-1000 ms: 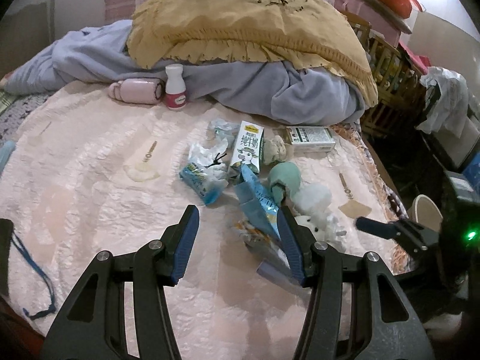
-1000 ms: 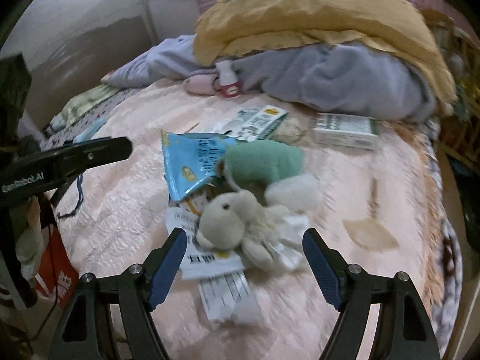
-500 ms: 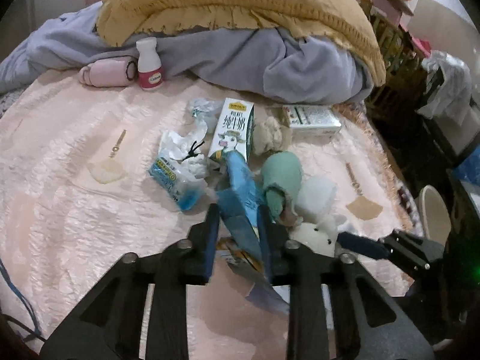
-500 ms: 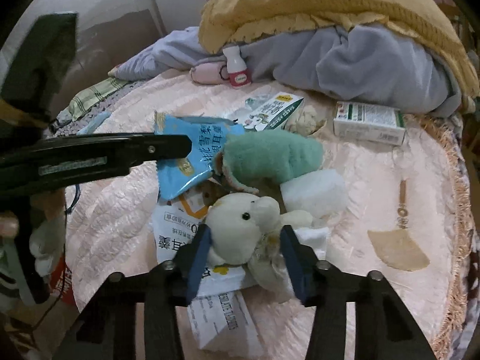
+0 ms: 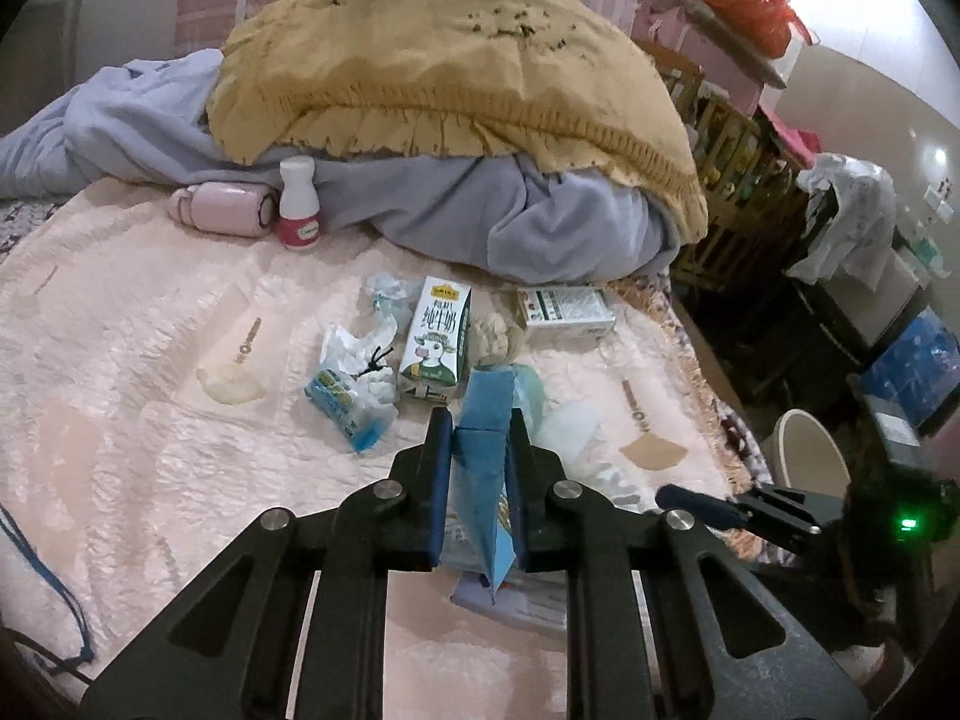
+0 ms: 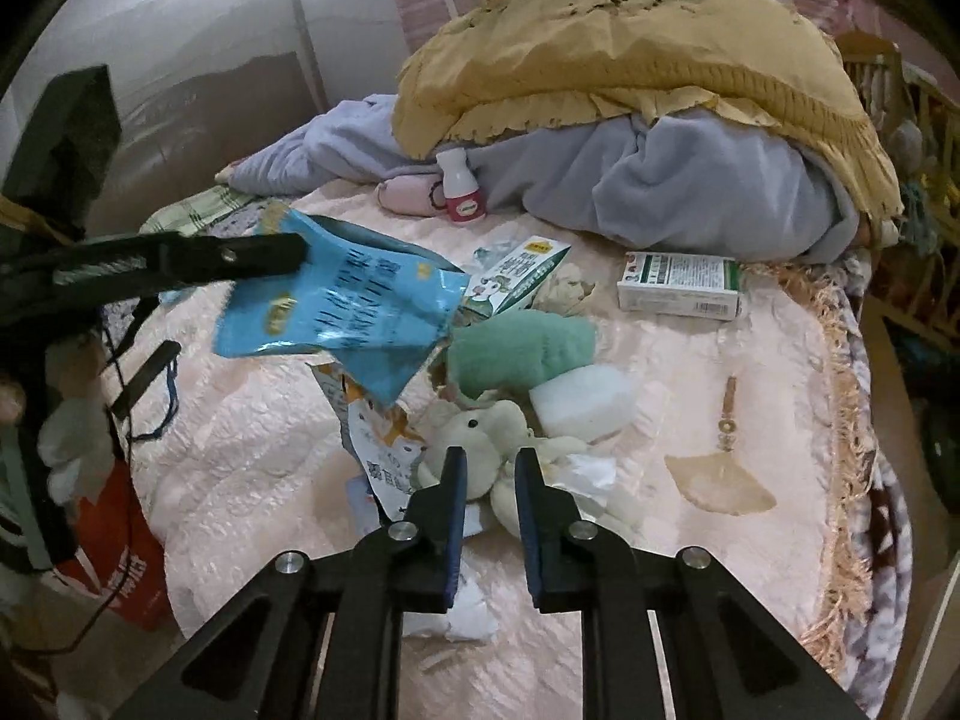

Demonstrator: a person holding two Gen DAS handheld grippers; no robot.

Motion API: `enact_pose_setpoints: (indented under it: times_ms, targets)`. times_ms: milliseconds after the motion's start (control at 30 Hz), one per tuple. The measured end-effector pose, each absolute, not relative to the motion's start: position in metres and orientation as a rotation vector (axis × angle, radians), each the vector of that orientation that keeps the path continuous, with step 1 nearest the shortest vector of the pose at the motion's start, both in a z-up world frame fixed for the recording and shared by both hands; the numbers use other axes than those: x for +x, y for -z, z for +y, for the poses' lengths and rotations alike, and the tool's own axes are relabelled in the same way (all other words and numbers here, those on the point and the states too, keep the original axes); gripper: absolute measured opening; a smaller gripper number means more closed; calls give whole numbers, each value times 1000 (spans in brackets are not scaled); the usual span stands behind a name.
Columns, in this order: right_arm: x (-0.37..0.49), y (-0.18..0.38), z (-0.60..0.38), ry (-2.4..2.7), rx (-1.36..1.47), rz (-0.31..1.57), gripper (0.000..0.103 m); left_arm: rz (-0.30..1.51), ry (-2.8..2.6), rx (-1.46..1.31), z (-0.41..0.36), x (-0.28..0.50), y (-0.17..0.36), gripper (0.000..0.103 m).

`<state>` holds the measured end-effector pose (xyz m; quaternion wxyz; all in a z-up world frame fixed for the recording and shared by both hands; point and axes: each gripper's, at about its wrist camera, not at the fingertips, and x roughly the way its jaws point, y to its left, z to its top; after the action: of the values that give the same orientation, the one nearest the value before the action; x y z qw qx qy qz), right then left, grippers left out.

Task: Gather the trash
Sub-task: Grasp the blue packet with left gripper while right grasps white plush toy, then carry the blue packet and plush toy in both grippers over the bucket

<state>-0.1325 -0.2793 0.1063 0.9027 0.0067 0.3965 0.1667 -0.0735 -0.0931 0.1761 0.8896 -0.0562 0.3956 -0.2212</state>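
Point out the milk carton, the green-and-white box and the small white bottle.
milk carton (image 5: 436, 339): left wrist view, on its printed front face.
green-and-white box (image 6: 681, 284): right wrist view, on its top panel.
small white bottle (image 5: 298, 202): left wrist view, on its body.

Home bedroom: quilted bed (image 5: 120, 420), heaped blankets (image 5: 540, 228), wooden crib (image 5: 738, 180) beside it.

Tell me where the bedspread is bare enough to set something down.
The pink bedspread is bare left of the crumpled tissue pack, below the pink roll. Also right of the white foam block, below the green-white box. Crowded around the milk carton and plush toy.
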Motion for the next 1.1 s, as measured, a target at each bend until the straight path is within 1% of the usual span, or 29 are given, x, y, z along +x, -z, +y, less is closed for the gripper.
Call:
enact_pose_setpoints:
  times_ms: [33,67,100,367,400,433,467,500,533,567,767,867,1100]
  targets:
    - [-131,-106,-278,-340,9,827,50,810,458,-121,-90,-76,-180,14]
    - [-129,-105,-276,-338,14,837,67,800,457,-123,-88,-78,-183,14]
    - [-127,-104,-273,-348,22,838,67,794,457,-127,-86,-79,-185,14]
    - [-92,-75,-244,-366,-49,923,66,754,457,-141,-74,-84,-197,14]
    - [-88,-70,-242,-362,-53,939,63,755,458,-140,-74,-84,-197,14]
    - [-84,-63,-241,-354,-53,964,54,758,458,-140,-74,-85,-197,14]
    - [-81,-54,-240,-345,-49,984,49,762,460,-141,-74,-85,-196,14]
    - [-80,-50,-241,-334,-54,974,47,769,462,-144,-75,-85,-194,14]
    - [-81,-49,-241,-333,-59,957,41,774,465,-145,-75,-85,-193,14]
    - [-85,-52,-244,-337,-49,940,29,777,468,-145,-76,-85,-191,14]
    - [-117,-89,-272,-344,27,844,26,770,491,-155,-83,-91,-194,14]
    - [-136,-105,-292,-334,73,803,26,765,510,-154,-91,-95,-197,14]
    - [-167,-132,-326,-269,83,743,26,763,569,-136,-123,-112,-201,14]
